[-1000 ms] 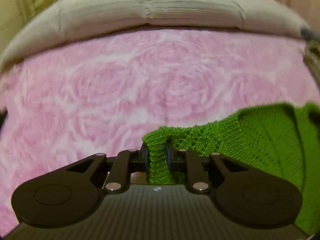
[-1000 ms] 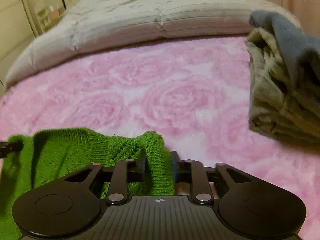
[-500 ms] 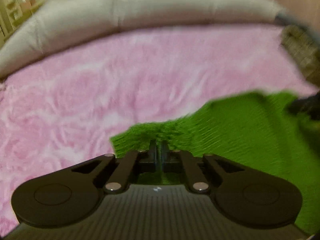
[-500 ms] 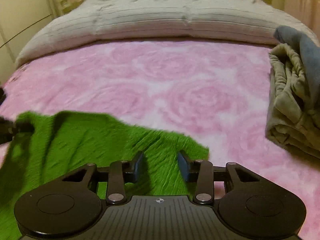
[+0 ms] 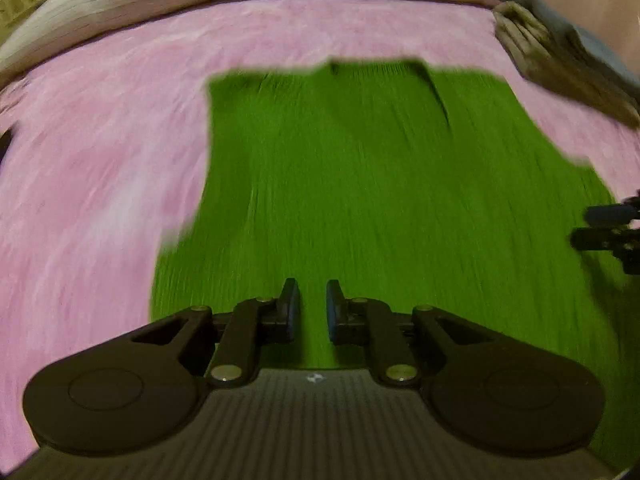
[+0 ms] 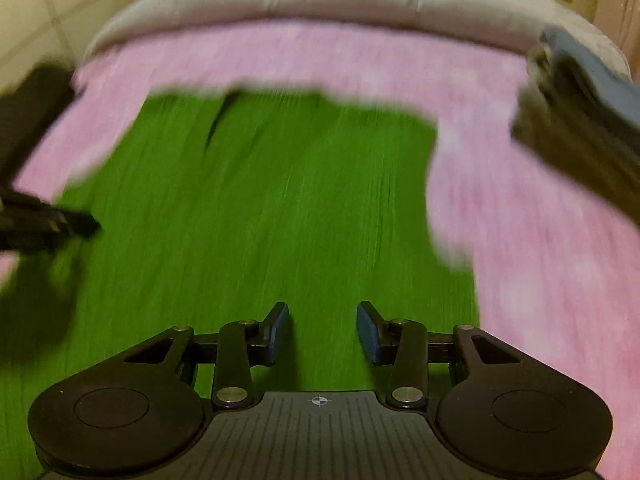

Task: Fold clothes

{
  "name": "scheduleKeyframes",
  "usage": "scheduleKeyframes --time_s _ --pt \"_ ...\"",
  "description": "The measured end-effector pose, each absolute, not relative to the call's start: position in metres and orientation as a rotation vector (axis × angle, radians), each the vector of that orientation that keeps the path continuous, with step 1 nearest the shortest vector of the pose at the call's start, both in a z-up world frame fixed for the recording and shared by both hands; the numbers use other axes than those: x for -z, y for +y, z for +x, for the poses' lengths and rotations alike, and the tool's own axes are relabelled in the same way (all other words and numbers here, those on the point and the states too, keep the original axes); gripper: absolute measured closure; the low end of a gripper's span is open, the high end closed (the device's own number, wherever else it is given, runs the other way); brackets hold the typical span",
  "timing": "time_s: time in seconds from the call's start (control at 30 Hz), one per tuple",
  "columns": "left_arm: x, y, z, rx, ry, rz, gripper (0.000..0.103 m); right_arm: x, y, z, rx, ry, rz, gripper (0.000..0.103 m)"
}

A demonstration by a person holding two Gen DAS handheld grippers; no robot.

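I have open pink rose-patterned blanket to the left of the garment and a narrower strip of it on the right. The green knit sweater lies spread flat in the middle of the bed, its far edge short of the grey quilt; motion blur hides the stitch detail. My left gripper hangs above the sweater's near part, jaws parting with a narrow gap, nothing pinched. My right gripper stands wider, also empty. A stack of folded clothes crowds the right edge.
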State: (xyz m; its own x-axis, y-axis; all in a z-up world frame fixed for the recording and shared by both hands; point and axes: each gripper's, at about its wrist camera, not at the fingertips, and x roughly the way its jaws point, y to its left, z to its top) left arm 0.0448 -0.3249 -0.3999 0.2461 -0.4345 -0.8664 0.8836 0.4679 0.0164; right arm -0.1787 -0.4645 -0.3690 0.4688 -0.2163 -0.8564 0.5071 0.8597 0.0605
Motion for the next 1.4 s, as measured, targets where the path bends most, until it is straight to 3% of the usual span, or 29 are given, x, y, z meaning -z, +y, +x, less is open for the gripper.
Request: scheduleKeyframes --time_s 0.13,0.23,0.43,0.57,0.67,0.83,1.03,1.2,1.23,1.27,1.4 --pt "0.384 -0.236 -0.021 0.891 1.013 0.652 0.092 0.360 -0.403 -0.260 0.438 1.121 0.319 0.061" --pt "0.367 -0.215 -0.040 0.866 1.040 0.692 0.092 0.345 -0.385 -0.291 0.442 1.209 0.371 0.061" --pt "0.351 -0.252 -0.016 0.910 1.017 0.548 0.092 0.317 -0.407 -0.243 0.461 1.023 0.485 0.061" --pt "0.371 -0.307 0.003 0.994 0.997 0.472 0.090 0.340 -0.420 -0.173 0.445 0.940 0.528 0.061" --pt "0.391 -0.333 0.000 1.053 1.029 0.513 0.090 0.361 -0.407 -0.148 0.447 1.001 0.465 0.061" --pt "0.388 -0.283 -0.057 1.105 0.971 0.702 0.089 0.360 -0.344 -0.202 0.440 1.145 0.326 0.055" --pt "0.361 -0.196 -0.082 1.077 1.122 0.708 0.088 0.334 -0.306 -0.281 0.504 1.291 0.424 0.055" --pt "0.330 -0.193 -0.064 1.043 1.084 0.634 0.087 0.305 -0.311 -0.265 0.590 1.222 0.389 0.054" --pt "0.327 -0.194 -0.057 1.016 1.064 0.613 0.083 0.301 -0.315 -0.263 0.622 1.187 0.409 0.048" --pt "0.328 -0.194 -0.049 0.990 1.068 0.597 0.081 0.299 -0.319 -0.264 0.653 1.160 0.443 0.032" --pt "0.360 -0.186 -0.037 0.917 1.228 0.622 0.081 0.329 -0.327 -0.283 0.707 1.249 0.611 0.031"
